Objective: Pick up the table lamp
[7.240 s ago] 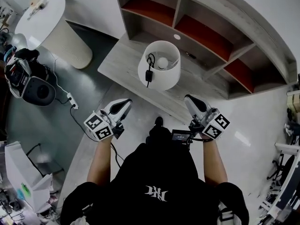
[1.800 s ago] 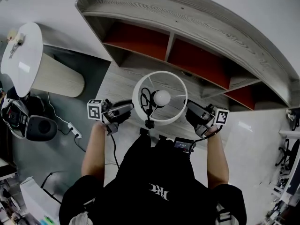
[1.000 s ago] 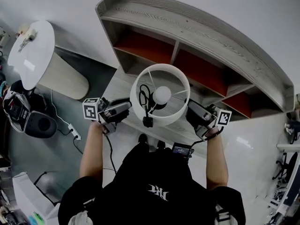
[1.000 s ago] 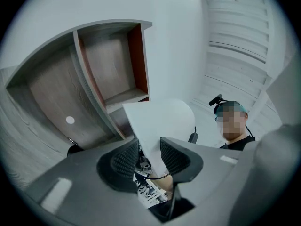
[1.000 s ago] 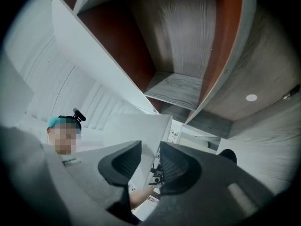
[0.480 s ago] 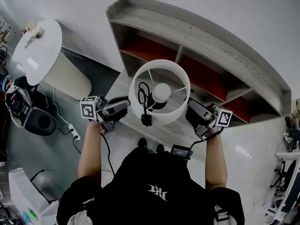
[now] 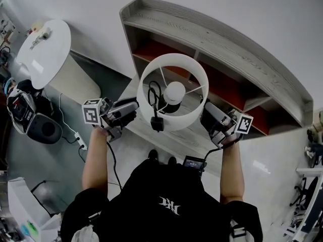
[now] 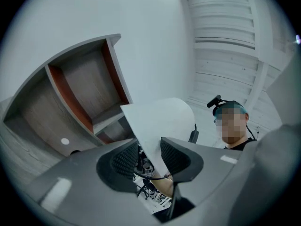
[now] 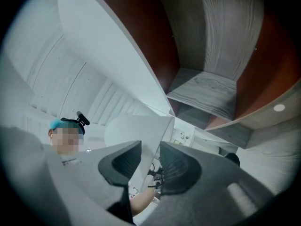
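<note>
Head view is showing the table lamp [image 7: 176, 124] hanging between the two grippers, just in front of the shelf unit [image 7: 227, 49] and near the person's chest. Its shade is a white, smooth, open drum with thin spokes, and a round white bulb [image 7: 175, 91] is sitting at the centre. A black cord [image 7: 153, 96] is looping inside the shade and is ending in a small black switch block [image 7: 157, 124] at the near rim. The lamp's base is lying hidden under the shade.

The left gripper [image 7: 128, 110] is gripping the left wall of the shade, and the right gripper [image 7: 208, 114] is gripping the right wall. In each gripper view the thin white wall is running between the ribbed black pads [image 8: 126, 160], with the jaws standing fairly narrow and closing on it.

The shelf unit is showing grey wood grain, red back panels and a curved top edge, and it is standing against a plain white wall [image 7: 262, 19]. A round white table [image 7: 45, 47] is standing well apart at the far left. Open grey floor [image 7: 60, 155] is lying to the left, and glossy pale floor to the right.
</note>
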`<state>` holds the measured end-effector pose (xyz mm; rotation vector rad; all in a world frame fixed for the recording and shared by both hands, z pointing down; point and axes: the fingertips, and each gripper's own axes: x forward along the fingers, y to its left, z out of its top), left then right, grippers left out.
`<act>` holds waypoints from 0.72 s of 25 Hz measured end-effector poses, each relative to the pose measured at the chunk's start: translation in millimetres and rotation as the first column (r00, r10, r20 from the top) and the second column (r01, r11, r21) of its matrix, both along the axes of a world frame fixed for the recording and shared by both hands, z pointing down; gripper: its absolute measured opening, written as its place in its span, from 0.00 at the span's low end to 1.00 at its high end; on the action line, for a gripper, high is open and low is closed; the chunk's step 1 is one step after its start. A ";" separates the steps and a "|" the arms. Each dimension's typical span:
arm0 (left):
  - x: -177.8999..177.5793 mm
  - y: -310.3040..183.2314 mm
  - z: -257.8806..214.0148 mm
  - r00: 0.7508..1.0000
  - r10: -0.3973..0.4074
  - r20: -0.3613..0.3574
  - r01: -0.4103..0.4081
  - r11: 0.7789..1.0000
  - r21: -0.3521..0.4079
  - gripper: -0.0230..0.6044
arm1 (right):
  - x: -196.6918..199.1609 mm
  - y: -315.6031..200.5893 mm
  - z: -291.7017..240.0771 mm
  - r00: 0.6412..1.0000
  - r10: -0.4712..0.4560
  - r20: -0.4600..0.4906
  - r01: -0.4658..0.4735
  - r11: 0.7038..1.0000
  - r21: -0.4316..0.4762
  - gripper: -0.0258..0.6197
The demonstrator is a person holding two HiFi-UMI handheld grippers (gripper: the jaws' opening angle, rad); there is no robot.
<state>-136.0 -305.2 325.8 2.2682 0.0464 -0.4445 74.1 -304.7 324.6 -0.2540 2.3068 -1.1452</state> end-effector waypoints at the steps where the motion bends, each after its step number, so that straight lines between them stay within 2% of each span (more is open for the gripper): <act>1: -0.2 -0.3 -2.7 1.000 -0.002 0.001 0.002 1.000 0.005 0.27 | -0.2 -0.5 -2.3 1.000 0.000 0.002 0.000 1.000 0.002 0.23; 18: -1.7 2.6 -5.8 0.999 -0.032 -0.002 0.032 0.999 0.004 0.28 | -2.4 2.6 -2.4 1.000 -0.016 0.001 0.016 1.000 0.000 0.23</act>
